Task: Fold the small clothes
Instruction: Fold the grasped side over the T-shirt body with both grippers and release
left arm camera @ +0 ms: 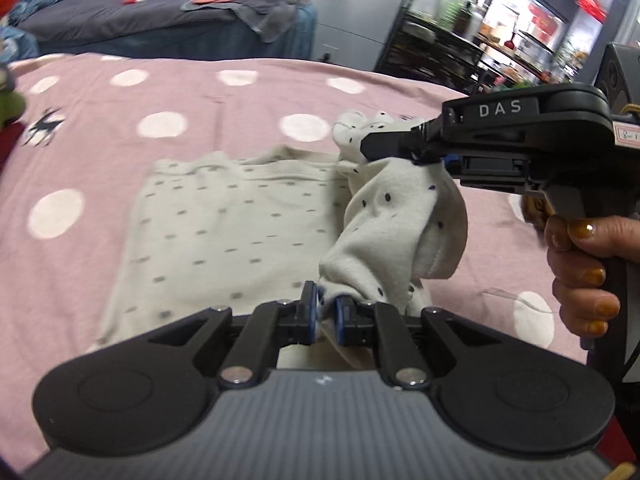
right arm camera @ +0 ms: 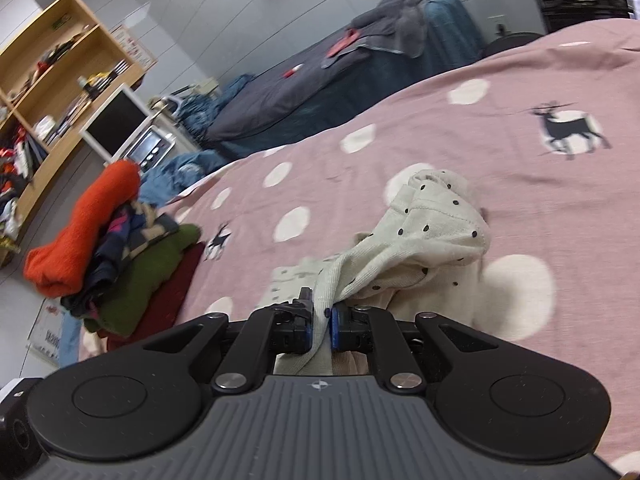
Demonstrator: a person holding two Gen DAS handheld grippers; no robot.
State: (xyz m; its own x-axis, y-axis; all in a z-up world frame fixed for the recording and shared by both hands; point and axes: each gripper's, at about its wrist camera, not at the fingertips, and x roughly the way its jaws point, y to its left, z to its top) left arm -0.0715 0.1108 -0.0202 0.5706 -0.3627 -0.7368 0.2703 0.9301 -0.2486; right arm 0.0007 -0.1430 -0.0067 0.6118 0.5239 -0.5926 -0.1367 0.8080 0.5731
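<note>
on pink bedspread [left arm camera: 248, 96], both grippers pinching dotted garment [left arm camera: 224, 220]

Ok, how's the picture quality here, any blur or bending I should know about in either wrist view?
Left wrist view: the fisheye bows the pink bedspread; the shelves at top right are smeared and brightly lit, and the flat part of the dotted garment is softly blurred. Right wrist view: the horizon tilts steeply, the clothes pile is streaked, but the fabric near the right tool stays sharp.
</note>
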